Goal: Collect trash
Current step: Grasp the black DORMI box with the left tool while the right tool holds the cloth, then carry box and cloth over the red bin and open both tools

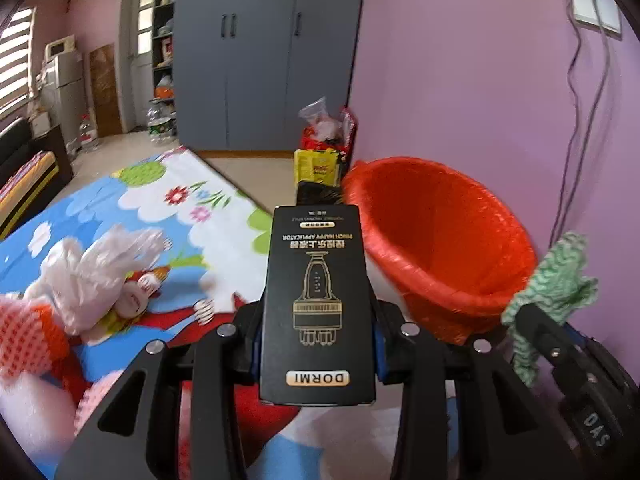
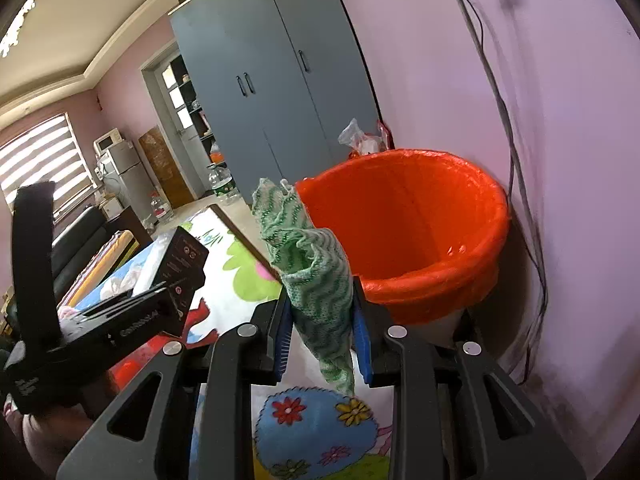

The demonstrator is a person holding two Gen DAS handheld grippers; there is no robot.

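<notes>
my left gripper (image 1: pixel 318 344) pinches the black box (image 1: pixel 318 304) upright, my right gripper (image 2: pixel 322 344) clamps the green rag (image 2: pixel 316 280); both hang near the orange-lined bin (image 2: pixel 404 236), ready to drop in.

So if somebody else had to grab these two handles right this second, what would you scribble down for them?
Left gripper: shut on the black DORMI box, held up beside the bin.
Right gripper: shut on the green-and-white cloth, just short of the bin's rim.
Orange-lined bin: against the wall, with nothing visible inside.
Done: both pieces picked up.
Left: drop both into the bin, then fetch the white plastic bag and the pink foam netting from the play mat.
</notes>
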